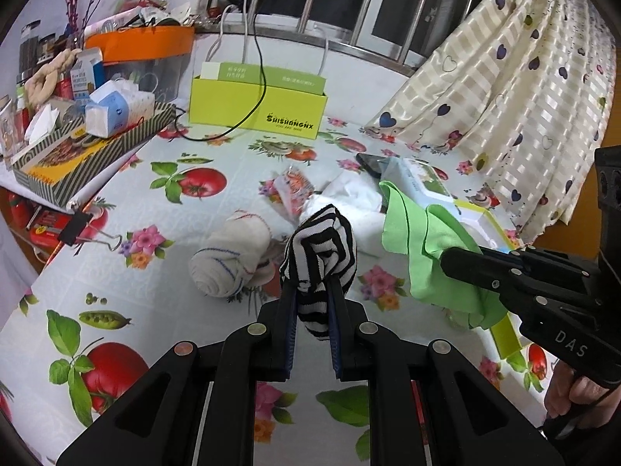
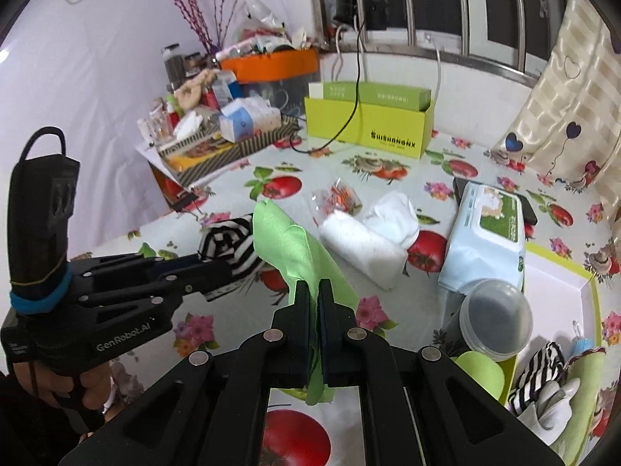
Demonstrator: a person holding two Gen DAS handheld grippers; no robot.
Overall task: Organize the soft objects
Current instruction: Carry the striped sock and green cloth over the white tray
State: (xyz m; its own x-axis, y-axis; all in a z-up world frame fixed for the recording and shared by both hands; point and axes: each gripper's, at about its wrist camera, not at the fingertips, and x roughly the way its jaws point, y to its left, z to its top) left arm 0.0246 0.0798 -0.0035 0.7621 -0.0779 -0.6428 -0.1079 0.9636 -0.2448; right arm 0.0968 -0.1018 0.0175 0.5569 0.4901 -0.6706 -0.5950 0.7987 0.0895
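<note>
My left gripper (image 1: 313,285) is shut on a black-and-white striped sock (image 1: 320,250), held above the table; it also shows in the right wrist view (image 2: 227,244). My right gripper (image 2: 315,285) is shut on a green cloth (image 2: 289,248), which hangs from it over the table; the same green cloth (image 1: 417,248) appears at the right of the left wrist view. A rolled white sock with blue and red lines (image 1: 231,258) lies on the tablecloth. White folded cloths (image 2: 372,239) lie further back.
A white tray with green rim (image 2: 559,275) at the right holds a striped sock (image 2: 537,372), a white glove and other soft items. A wipes pack (image 2: 491,239), a lidded cup (image 2: 493,320), a yellow-green box (image 2: 366,126), a snack packet (image 2: 337,198) and cluttered boxes at the left stand around.
</note>
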